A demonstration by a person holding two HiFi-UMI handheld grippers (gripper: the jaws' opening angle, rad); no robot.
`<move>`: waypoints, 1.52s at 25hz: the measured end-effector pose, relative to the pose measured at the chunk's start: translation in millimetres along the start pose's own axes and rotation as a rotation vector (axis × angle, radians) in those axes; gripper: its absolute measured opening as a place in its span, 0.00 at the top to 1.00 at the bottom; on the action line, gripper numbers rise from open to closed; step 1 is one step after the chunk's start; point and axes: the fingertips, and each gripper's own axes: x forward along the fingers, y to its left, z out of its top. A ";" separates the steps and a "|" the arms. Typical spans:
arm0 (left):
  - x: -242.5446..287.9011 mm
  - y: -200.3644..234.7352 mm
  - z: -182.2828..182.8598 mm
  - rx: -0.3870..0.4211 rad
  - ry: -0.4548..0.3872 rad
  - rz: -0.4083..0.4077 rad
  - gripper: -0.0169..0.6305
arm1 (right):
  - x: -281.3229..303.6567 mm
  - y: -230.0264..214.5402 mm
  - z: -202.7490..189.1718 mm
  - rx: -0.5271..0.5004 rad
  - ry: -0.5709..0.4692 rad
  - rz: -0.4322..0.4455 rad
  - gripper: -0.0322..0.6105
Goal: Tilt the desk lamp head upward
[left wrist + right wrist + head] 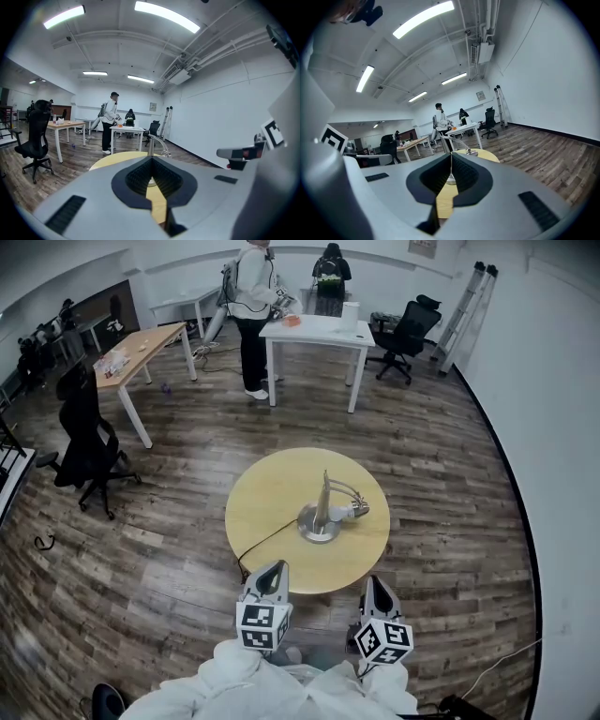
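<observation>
A silver desk lamp (323,512) stands on a round yellow table (272,498), its round base (317,525) near the table's middle and its head (352,512) drooping to the right, low over the tabletop. The lamp (157,143) shows past the left gripper's jaws, and the lamp (459,143) also shows beyond the right gripper's jaws. My left gripper (272,570) and right gripper (375,585) hover at the table's near edge, both shut with nothing between the jaws, well short of the lamp.
A black cord (267,542) runs from the lamp base off the table's near-left edge. A black office chair (84,442) stands at left, a wooden desk (136,348) behind it. A person (251,315) stands at a white table (314,334). A white wall (553,456) runs along the right.
</observation>
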 end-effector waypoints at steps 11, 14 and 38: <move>44.2 4.5 -1.3 -0.015 0.033 -0.005 0.98 | 39.8 -22.9 6.4 0.012 0.014 -0.018 0.93; 62.2 10.5 0.4 -0.015 0.045 0.016 0.98 | 59.1 -30.7 10.8 0.013 0.026 -0.009 0.93; 198.2 25.3 11.8 -0.041 0.106 0.150 0.98 | 218.7 -130.0 52.6 0.036 0.085 0.071 0.93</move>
